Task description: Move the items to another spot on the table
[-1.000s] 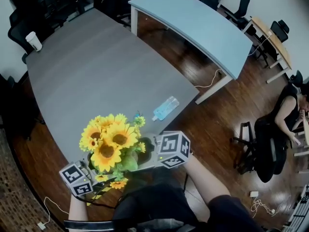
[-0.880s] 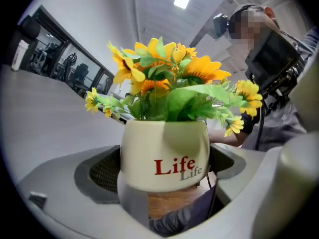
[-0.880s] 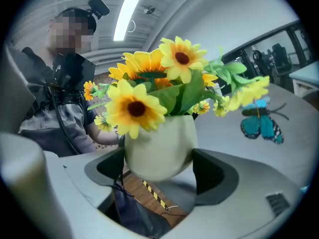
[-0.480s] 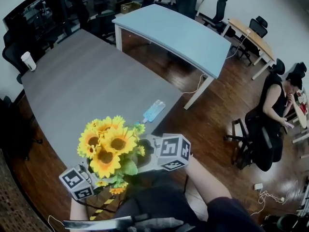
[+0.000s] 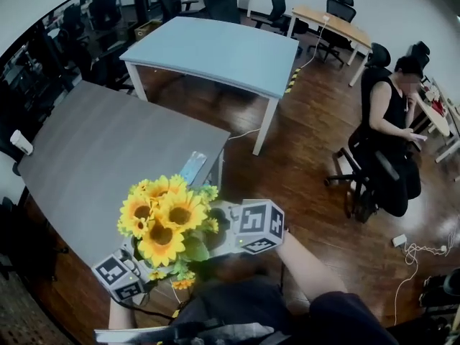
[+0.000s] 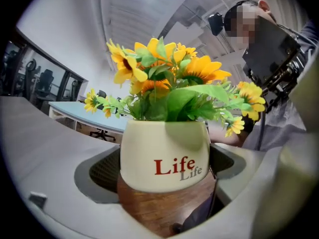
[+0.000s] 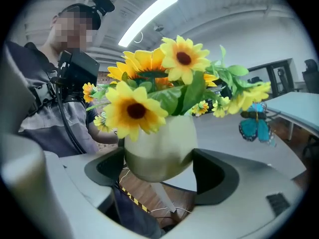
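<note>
A cream flower pot [image 6: 164, 153] printed "Life" holds yellow sunflowers [image 5: 169, 218] and a blue butterfly pick [image 7: 256, 126]. It hangs in the air over the wooden floor, just off the grey table's [image 5: 108, 164] near edge. My left gripper [image 6: 164, 176] is shut on the pot, a jaw pressed against each side. From the opposite side my right gripper [image 7: 158, 171] is shut on the same pot [image 7: 157, 153]. In the head view the marker cubes of the left [image 5: 118, 277] and right [image 5: 259, 226] grippers flank the bouquet. The jaws there are hidden under the flowers.
A clear water bottle [image 5: 192, 167] lies near the grey table's right corner and a paper cup [image 5: 23, 142] stands at its far left. A light blue table [image 5: 215, 49] stands behind. A seated person [image 5: 392, 135] and office chairs are at the right.
The pot stays gripped between both grippers. The head view has swung right: the grey table and bottle have slid left and away, and more floor shows beneath the pot.
</note>
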Demonstrator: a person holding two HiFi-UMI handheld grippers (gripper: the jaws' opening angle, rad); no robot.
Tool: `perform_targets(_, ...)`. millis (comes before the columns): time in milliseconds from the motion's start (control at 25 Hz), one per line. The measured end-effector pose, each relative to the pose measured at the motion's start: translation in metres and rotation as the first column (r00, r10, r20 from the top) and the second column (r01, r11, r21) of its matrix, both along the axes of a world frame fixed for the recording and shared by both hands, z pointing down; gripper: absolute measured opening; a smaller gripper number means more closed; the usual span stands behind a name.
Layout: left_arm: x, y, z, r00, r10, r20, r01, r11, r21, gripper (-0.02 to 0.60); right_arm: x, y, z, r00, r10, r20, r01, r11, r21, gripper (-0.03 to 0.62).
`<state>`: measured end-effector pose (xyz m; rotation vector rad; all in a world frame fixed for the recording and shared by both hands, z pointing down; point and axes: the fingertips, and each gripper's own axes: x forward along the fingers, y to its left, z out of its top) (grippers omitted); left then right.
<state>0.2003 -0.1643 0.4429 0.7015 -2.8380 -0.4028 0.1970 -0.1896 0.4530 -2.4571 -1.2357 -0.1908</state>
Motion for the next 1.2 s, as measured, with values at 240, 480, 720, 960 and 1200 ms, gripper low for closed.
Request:
perform_targets(240,-0.064,-0.094,-0.015,0.996,0.088,-0.001,-0.088,0.995,-0.056,0.558,-0.060,-0.095,-0.012,0.995,0.103,-0.003,-0.103,0.994,-0.042,0.439)
perform_targets(480,-0.117,-0.191,-0.022,0.986,0.165,-0.011,-0.165,0.982,-0.091,0.558,-0.110,-0.189,-0.015,0.984,0.179,0.016,-0.178,0.982,-0.068,0.439)
perform_targets(720,-0.149,-0.265,-0.027,0.976,0.216,-0.036,-0.219,0.967,-0.129,0.558,-0.146,-0.259,-0.025,0.973,0.230,0.021,-0.226,0.968,-0.105,0.440)
perform_targets(960,-0.177,-0.297,-0.040,0.976,0.217,0.004,-0.214,0.965,-0.154,0.558,-0.170,-0.291,-0.033,0.970,0.237,0.049,-0.229,0.965,-0.124,0.440)
perform_targets(1200,-0.196,-0.291,-0.037,0.977,0.213,0.011,-0.210,0.969,-0.133,0.558,-0.190,-0.286,-0.032,0.970,0.235,0.059,-0.228,0.968,-0.108,0.442)
